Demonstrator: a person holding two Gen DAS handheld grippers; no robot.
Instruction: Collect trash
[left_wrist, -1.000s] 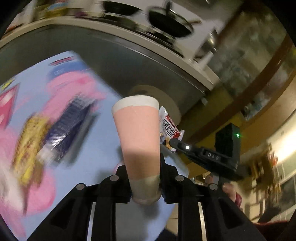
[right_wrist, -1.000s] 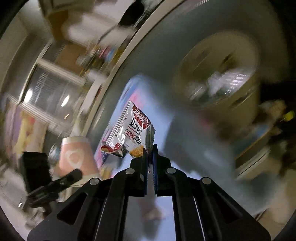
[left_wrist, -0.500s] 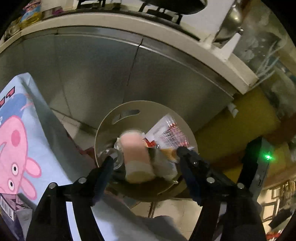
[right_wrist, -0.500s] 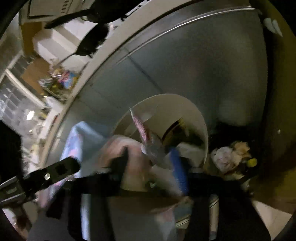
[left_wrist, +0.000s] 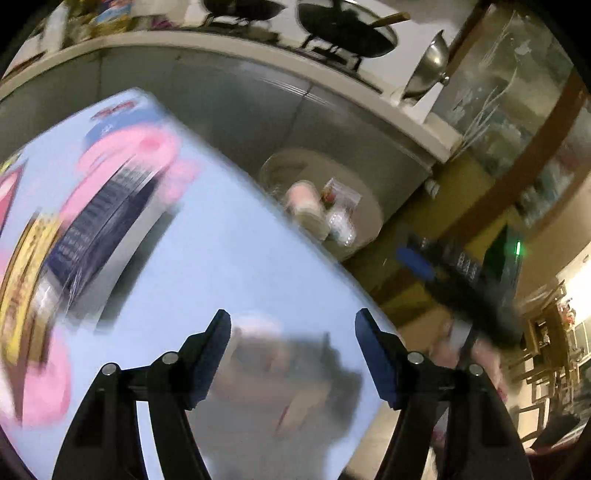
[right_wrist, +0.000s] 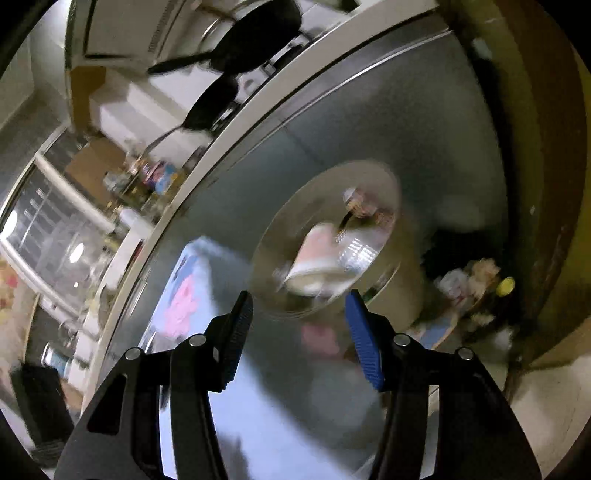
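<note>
— Where's the trash?
— The pink cup (right_wrist: 314, 254) lies in the bin (right_wrist: 384, 192), beside the snack bag (left_wrist: 338, 192), past the table's (left_wrist: 229, 236) far edge.
— And the claws?
— Left gripper (left_wrist: 293, 328) spread wide, empty. Right gripper (right_wrist: 299, 310) also wide, holding nothing, near the bin.
— Anything left on the table?
— Blurred wrappers (left_wrist: 85, 229), left side.

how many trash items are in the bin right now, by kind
pink paper cup: 1
red and white snack packet: 1
clear crinkled plastic piece: 1
total: 3 that can be made out in the round beige bin; the views are blurred
</note>
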